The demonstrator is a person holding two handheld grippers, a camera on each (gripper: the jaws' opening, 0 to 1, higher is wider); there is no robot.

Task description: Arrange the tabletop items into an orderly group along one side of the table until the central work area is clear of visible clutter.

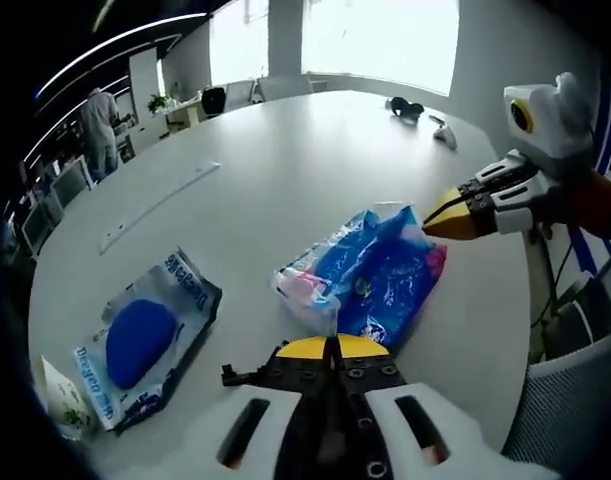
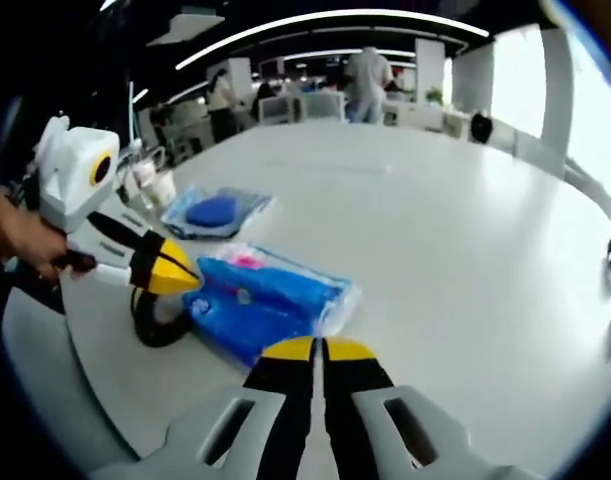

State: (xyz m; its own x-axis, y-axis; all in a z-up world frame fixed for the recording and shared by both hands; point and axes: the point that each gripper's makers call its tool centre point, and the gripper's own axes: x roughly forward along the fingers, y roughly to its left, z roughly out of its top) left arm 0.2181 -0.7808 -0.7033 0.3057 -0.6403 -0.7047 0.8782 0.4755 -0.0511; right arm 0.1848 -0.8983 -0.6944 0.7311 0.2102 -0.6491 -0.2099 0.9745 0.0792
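Just ahead of the left gripper [image 1: 332, 347], jaws pressed together and empty, lies the blue bag [image 1: 370, 272], its long axis running up and right toward the right gripper [image 1: 443, 216], whose jaws are also closed beside its far corner. Farther left on the counter [image 1: 285, 150] rests the sponge pack [image 1: 145, 335].

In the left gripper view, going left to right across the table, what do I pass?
Flat pack with a blue round pad → crumpled blue and pink plastic bag → right gripper, its yellow tips shut at the bag's edge.
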